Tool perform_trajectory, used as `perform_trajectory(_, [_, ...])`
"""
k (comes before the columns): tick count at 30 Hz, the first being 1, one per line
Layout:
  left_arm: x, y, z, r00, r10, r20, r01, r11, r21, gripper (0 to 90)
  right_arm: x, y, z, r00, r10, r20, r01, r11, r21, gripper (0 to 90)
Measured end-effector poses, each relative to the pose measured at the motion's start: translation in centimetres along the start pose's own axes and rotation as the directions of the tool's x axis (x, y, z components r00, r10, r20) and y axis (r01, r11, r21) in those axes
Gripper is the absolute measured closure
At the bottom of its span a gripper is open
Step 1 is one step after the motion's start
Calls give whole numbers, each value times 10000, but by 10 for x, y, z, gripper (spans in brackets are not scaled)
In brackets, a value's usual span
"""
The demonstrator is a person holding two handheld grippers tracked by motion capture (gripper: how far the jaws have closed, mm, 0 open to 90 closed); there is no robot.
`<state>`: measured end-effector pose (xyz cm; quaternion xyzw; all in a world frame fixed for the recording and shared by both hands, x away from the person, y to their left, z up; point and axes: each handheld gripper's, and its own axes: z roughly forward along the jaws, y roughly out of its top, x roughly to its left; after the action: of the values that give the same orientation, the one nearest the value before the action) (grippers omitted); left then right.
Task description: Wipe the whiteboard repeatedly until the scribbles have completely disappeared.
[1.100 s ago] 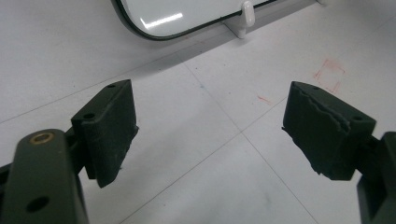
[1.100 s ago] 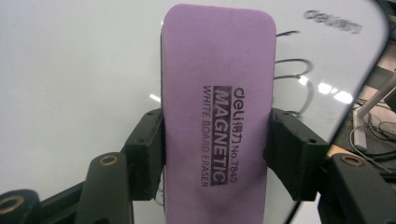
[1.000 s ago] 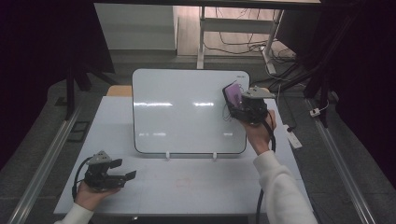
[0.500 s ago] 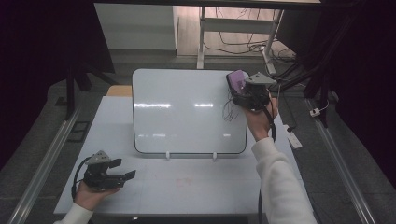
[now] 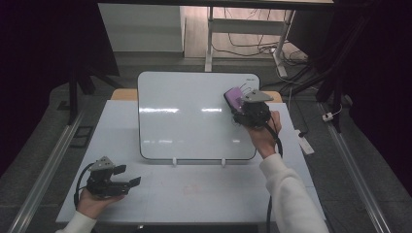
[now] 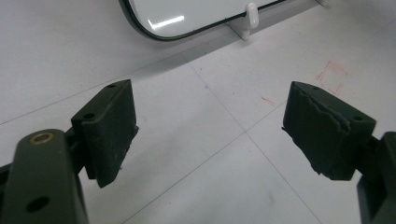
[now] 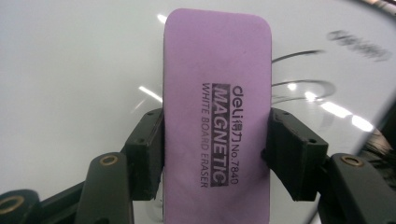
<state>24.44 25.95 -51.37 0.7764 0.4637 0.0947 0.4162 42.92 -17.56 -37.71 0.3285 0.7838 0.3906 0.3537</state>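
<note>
Purple foam whiteboard eraser (image 7: 217,116), printed in black, sits clamped by its 2 long edges between the jaws of the right gripper (image 7: 217,154), flat face turned toward the board, probably so the whole pad can rub the surface. Just beyond it lies the glossy white rounded-corner whiteboard (image 5: 189,116), propped on 2 small white feet, and to the eraser's upper right the black marker scribbles (image 7: 303,84) remain, likely the marks this grip is meant to wipe away. Seen from above, that gripper hovers over the board's upper right corner. Well apart, the left gripper (image 6: 210,135) rests low over the white table (image 6: 196,186), jaws spread wide and holding nothing, apparently parked clear.
</note>
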Motion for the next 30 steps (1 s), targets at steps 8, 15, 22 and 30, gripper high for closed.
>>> perform_trajectory(8, [2, -1, 1, 10000, -71, 14, 71, 10000, 26, 183, -25, 18, 2, 9954, 586, 763, -554, 9975, -434, 407])
perform_trajectory(15, [3, -1, 0, 10000, -97, 14, 97, 10000, -9, 183, -27, 26, 7, 9935, 604, 967, -542, 9964, -654, 407])
perform_trajectory(22, [3, 0, 0, 9999, -110, 9, 110, 9999, -9, 183, 2, 20, 11, 10000, -36, -54, 33, 9980, -638, 407])
perform_trajectory(30, [3, -1, 0, 9999, -115, 36, 115, 9999, -9, 183, -17, 19, 7, 9978, 599, 267, -574, 9946, -860, 407])
